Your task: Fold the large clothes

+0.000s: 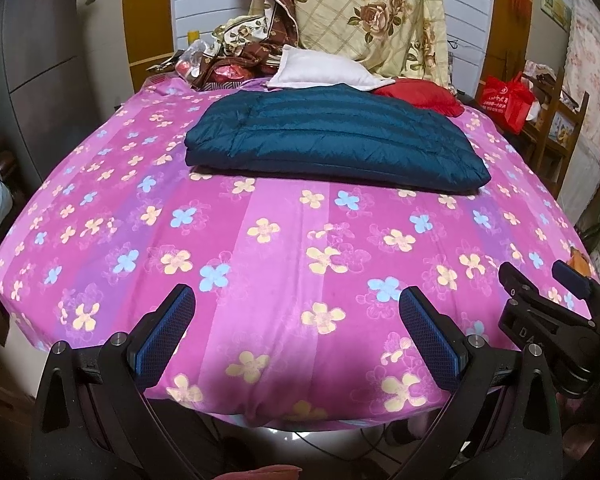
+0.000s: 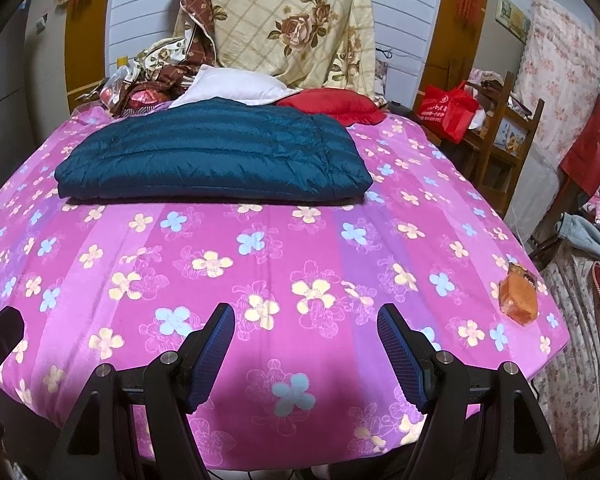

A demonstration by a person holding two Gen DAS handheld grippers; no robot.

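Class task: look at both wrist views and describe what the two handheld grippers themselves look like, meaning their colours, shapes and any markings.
Each gripper, left gripper and right gripper, has two black angular fingers faced with blue, finely textured pads. Round silver bolt heads sit on the black linkage arms. In the left wrist view, the right gripper's body shows pale lettering, partly readable. No sleeves or cables are clearly visible.

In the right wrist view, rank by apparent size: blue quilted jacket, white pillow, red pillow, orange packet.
1. blue quilted jacket
2. white pillow and red pillow: similar, both partly hidden, unranked
3. orange packet, smallest despite being nearest
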